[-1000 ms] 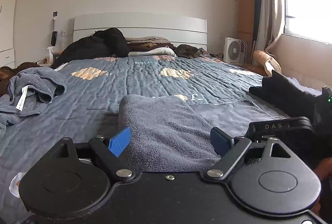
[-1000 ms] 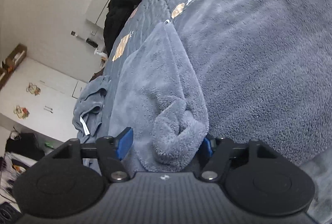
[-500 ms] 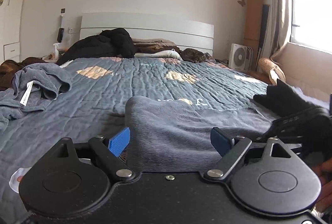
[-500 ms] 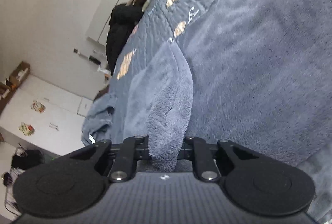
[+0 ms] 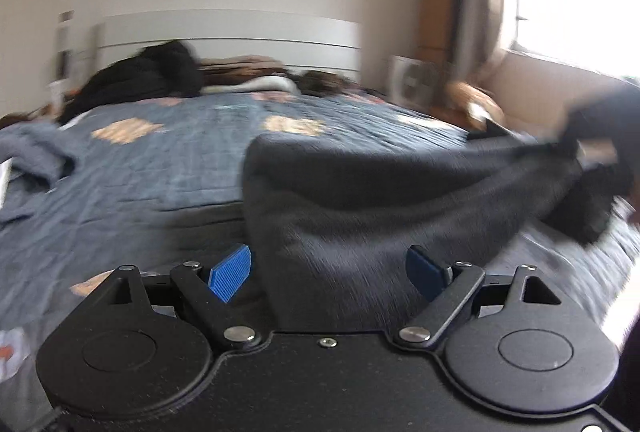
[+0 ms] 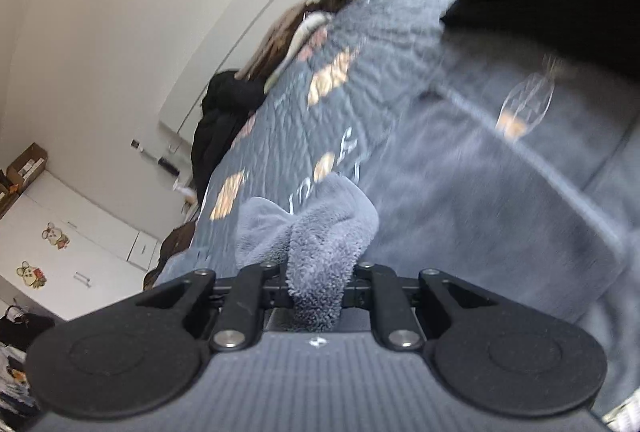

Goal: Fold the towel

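Observation:
A grey terry towel [image 5: 360, 200] lies on the bed, its right end pulled up off the quilt. My left gripper [image 5: 328, 268] is open; its blue pads [image 5: 230, 272] stand wide apart, with the towel's near fold lying between them, not pinched. My right gripper [image 6: 316, 288] is shut on a bunched corner of the towel [image 6: 320, 252], which rises fluffy from between the jaws. In the left wrist view the right gripper [image 5: 592, 148] shows blurred at the far right, holding the lifted towel end.
The bed's blue-grey quilt [image 5: 160, 160] has tan patches. A second grey towel [image 5: 28, 152] is crumpled at the left edge. Black clothing [image 5: 152, 76] and pillows lie by the white headboard [image 5: 232, 32]. A fan [image 5: 412, 84] stands near the window wall.
The right gripper closed on the towel corner and has lifted it up and away to the right, stretching the towel. The left gripper stayed open and shifted slightly; the views are now motion-blurred.

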